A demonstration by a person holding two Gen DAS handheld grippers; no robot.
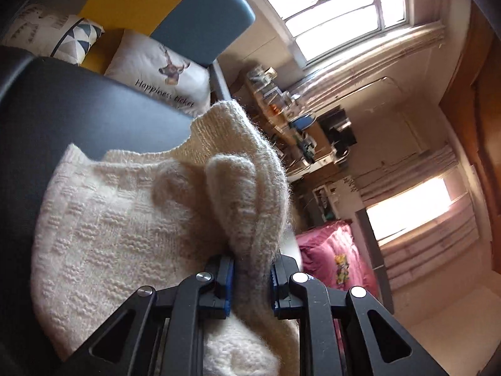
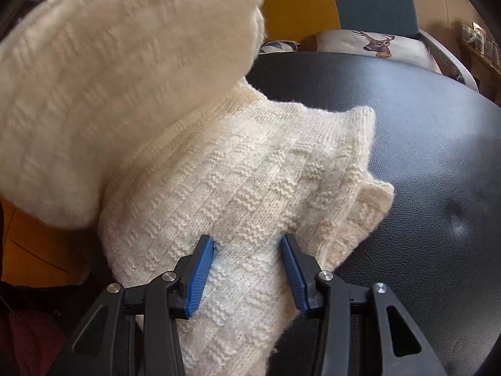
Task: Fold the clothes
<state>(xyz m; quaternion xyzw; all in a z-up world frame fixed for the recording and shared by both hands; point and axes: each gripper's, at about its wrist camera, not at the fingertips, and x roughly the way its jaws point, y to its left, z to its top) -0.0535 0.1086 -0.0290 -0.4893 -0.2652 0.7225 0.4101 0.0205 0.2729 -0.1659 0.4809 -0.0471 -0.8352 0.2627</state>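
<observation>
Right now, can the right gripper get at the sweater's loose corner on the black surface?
Probably yes. The right gripper is open over the cream sweater, and the corner lies uncovered beside it on the black surface. The left gripper pinches another fold elsewhere.

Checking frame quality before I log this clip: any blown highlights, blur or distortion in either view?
Left wrist view: both windows blown out to white, room lines bowed by the fisheye, shelves soft. Right wrist view: even light, the raised part of the sweater smeared by motion blur, the knit between the tongs sharp.
</observation>
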